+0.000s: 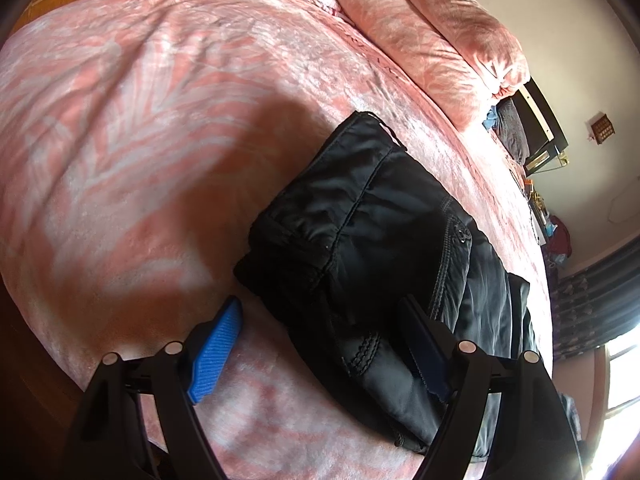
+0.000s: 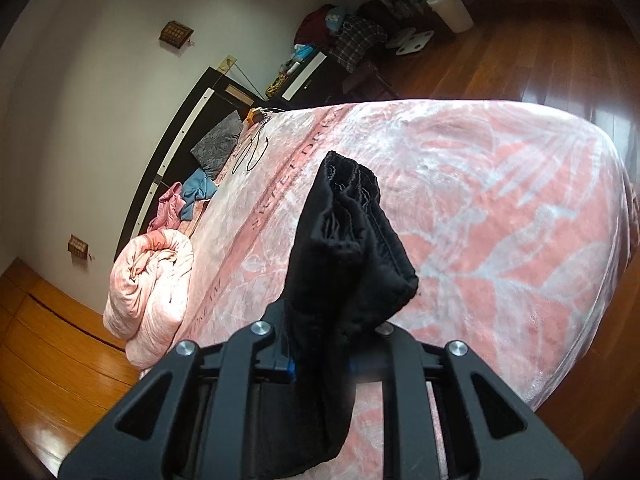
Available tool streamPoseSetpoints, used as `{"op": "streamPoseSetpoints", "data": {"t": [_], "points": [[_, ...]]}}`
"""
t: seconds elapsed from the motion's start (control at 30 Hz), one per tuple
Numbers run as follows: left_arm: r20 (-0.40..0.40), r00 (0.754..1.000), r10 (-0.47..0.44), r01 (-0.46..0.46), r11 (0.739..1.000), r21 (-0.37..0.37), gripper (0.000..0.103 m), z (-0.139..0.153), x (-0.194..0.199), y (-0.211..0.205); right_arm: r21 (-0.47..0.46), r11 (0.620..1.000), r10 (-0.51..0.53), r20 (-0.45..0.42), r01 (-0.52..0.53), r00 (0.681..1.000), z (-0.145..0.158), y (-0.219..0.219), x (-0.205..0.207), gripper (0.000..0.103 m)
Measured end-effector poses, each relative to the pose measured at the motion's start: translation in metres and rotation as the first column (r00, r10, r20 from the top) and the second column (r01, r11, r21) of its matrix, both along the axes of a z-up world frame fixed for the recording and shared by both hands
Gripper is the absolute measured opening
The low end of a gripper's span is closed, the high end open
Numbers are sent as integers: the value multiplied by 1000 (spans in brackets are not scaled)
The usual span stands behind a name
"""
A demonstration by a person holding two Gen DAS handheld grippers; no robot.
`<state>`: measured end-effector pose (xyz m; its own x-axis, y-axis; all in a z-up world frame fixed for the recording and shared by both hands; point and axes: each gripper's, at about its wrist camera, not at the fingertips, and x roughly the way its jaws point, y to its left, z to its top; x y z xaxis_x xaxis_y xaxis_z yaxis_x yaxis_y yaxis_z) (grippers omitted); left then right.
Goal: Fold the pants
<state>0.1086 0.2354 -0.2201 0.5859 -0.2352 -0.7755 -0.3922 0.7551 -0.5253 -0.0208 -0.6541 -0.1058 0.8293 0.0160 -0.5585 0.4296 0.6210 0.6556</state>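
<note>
Black pants [image 1: 372, 248] lie folded in a compact stack on the pink patterned bedspread [image 1: 140, 120]. My left gripper [image 1: 324, 328] is open, its blue-padded fingers [image 1: 216, 348] straddling the near corner of the stack, one finger on the bedspread, the other over the fabric. In the right wrist view my right gripper [image 2: 320, 344] is shut on a bunched part of the black pants [image 2: 348, 240], which stands up in front of the camera above the bedspread [image 2: 500, 220].
A rolled pink quilt [image 2: 152, 292] lies along the bed's far side, also in the left wrist view [image 1: 432, 40]. Loose clothes [image 2: 200, 188] and a black cable [image 2: 252, 156] sit near the dark headboard [image 2: 176, 152]. Wooden floor [image 2: 540, 52] surrounds the bed.
</note>
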Motion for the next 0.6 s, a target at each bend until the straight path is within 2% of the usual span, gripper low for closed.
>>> {"op": "streamPoseSetpoints", "data": {"t": [0.13, 0.33, 0.47, 0.6], "points": [[5, 1000, 0, 0, 1000, -18, 80, -2, 0, 3, -117, 993, 30, -12, -32, 999, 32, 27, 10, 16], [10, 1000, -5, 5, 1000, -23, 80, -2, -2, 2, -228, 971, 66, -12, -67, 998, 66, 63, 21, 16], [12, 1000, -13, 13, 1000, -27, 81, -2, -2, 2, -328, 940, 88, -37, -95, 995, 84, 91, 29, 16], [16, 1000, -20, 20, 999, -40, 81, -3, -2, 3, -385, 916, 104, -52, -116, 993, 94, 110, 34, 16]]}}
